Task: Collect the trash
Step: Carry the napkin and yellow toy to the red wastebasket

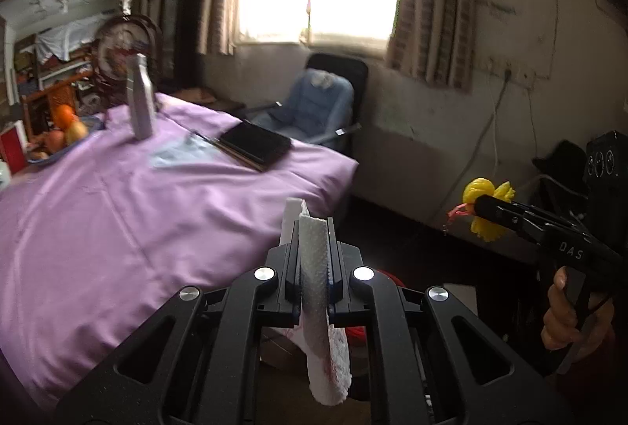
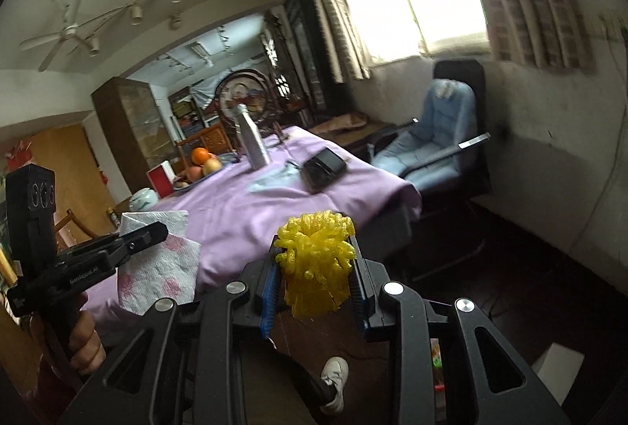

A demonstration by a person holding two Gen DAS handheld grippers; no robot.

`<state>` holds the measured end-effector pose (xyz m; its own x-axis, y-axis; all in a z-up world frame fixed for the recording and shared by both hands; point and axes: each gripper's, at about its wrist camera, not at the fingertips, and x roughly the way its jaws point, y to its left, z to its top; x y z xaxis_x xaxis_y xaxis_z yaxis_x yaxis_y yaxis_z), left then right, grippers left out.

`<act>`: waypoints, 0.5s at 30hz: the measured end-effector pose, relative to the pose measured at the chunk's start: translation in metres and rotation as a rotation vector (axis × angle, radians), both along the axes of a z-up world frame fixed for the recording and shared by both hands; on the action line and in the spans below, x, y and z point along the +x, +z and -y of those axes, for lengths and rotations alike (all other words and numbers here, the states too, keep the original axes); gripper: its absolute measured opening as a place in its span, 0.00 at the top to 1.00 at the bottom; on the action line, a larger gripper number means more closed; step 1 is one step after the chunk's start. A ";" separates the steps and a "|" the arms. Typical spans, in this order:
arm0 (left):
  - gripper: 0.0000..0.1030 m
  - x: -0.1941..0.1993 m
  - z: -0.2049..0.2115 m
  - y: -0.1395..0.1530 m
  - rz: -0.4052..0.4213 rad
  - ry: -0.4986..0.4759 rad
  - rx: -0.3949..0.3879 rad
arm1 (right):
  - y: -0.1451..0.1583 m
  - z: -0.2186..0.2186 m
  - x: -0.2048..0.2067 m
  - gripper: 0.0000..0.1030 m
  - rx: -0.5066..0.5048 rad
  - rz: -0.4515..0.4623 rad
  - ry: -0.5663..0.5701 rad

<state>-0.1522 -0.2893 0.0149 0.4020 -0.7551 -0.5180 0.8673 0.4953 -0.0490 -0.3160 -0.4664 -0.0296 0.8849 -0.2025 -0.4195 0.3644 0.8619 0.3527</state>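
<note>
Left wrist view shows the left hand-held gripper (image 1: pixel 314 228) clamping a paper towel (image 1: pixel 314 268) past the table (image 1: pixel 117 228) edge. Only the right wrist view reveals a shoe (image 2: pixel 333 381) below the right hand-held gripper (image 2: pixel 314 268), which grips yellow foam netting (image 2: pixel 314 260)

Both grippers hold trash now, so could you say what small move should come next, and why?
Probably carry both loads to a bin; none shows here. The left gripper is shut on a paper towel, the right gripper on yellow foam netting, both off the table.
</note>
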 end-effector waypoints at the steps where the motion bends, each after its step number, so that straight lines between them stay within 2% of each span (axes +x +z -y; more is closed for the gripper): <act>1: 0.90 -0.001 0.007 -0.005 -0.003 -0.009 0.012 | -0.006 0.006 0.000 0.70 0.011 -0.010 -0.010; 15: 0.90 0.003 0.110 -0.072 -0.071 -0.133 0.171 | -0.104 0.073 0.008 0.70 0.200 -0.159 -0.094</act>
